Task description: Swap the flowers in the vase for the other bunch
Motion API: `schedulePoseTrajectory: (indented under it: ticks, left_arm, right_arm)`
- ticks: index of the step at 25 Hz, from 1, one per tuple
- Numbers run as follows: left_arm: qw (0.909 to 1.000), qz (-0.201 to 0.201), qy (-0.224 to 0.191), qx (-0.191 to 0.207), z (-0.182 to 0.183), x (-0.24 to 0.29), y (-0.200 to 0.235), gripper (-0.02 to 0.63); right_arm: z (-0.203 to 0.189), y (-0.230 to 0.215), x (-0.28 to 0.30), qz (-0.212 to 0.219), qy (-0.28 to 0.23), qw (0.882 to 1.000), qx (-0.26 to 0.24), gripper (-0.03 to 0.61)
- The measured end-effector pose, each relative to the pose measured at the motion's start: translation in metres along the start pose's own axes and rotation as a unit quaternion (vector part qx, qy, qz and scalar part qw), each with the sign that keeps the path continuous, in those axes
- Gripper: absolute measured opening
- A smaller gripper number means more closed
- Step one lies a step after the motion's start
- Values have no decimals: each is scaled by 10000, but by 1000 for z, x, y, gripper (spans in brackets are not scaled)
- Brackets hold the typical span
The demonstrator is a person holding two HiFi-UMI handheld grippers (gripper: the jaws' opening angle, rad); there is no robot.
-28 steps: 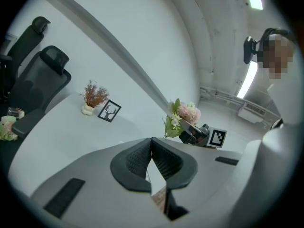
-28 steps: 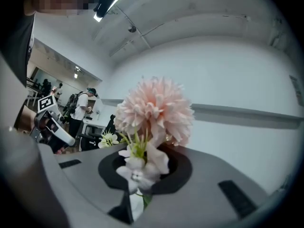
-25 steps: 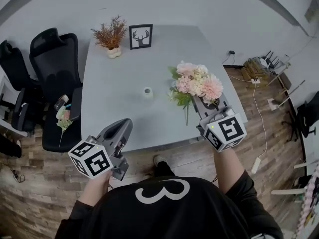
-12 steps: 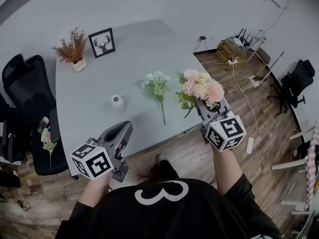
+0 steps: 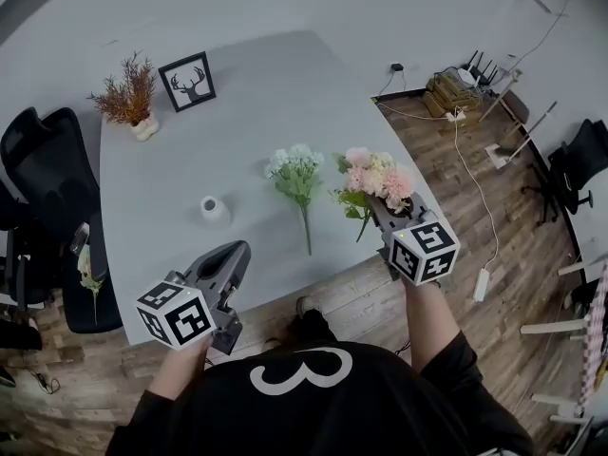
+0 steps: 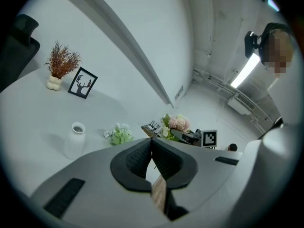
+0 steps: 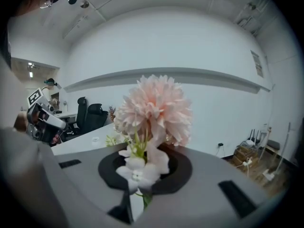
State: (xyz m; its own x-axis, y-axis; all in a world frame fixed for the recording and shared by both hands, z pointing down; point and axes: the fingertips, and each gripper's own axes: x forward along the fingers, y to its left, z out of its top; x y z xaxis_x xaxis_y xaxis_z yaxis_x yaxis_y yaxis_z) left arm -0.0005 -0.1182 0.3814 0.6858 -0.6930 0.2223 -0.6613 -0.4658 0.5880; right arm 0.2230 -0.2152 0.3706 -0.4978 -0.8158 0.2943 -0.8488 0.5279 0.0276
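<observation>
The pink flower bunch (image 5: 380, 174), clamped in the right hand-held gripper (image 5: 378, 202), has been carried farther right of the empty small white vase (image 5: 214, 209), beyond the white-green bunch (image 5: 295, 166); the swap is judged unfinished.

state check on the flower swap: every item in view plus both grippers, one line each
white vase: upright on the table, empty
white-green bunch: lying on the table, apart from the vase
pink bunch: clamped by its stems, off the table
right gripper: shut on pink bunch
left gripper: shut, nothing held
deer picture: standing upright
dried plant: upright in its pot
</observation>
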Motion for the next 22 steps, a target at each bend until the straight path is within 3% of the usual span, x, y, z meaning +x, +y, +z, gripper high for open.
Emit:
schedulePoseTrajectory:
  ticks: [5,13,22]
  left_arm:
    - [9998,194,50,-86,2,24,15,12]
    - [9982,434,399,-109,-3,65,29,12]
    - [9963,727,441,-102,12,110,42,12]
  right_arm:
    - [-26,-27,33,175,438,9983,336,54]
    - [-54,-67,72,331,626,9936,880,55]
    - [-110,-101,126,558,1095,9810,1504,57]
